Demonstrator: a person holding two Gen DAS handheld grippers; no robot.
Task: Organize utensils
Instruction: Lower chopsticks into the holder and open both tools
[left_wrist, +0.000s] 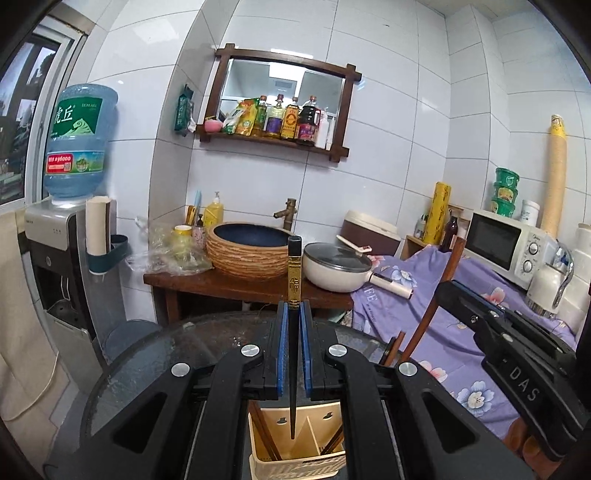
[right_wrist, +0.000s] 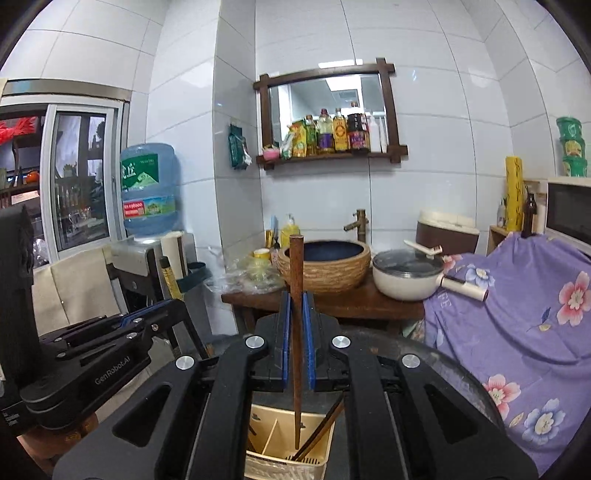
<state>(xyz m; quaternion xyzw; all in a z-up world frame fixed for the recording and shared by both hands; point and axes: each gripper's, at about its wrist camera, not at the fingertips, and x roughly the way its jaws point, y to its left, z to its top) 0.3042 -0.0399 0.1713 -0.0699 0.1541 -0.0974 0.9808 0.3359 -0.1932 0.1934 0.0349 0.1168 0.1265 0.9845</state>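
Observation:
My left gripper is shut on a black chopstick with a gold band, held upright with its tip hanging over the cream utensil holder. My right gripper is shut on a brown wooden chopstick, held upright with its tip down inside the same cream holder. Brown chopsticks lean in the holder's compartments. The right gripper's body shows at the right of the left wrist view; the left gripper's body shows at the left of the right wrist view.
The holder stands on a round glass table. Behind it a wooden stand carries a woven basin and a lidded cream pot. A purple flowered cloth lies to the right, a water dispenser to the left.

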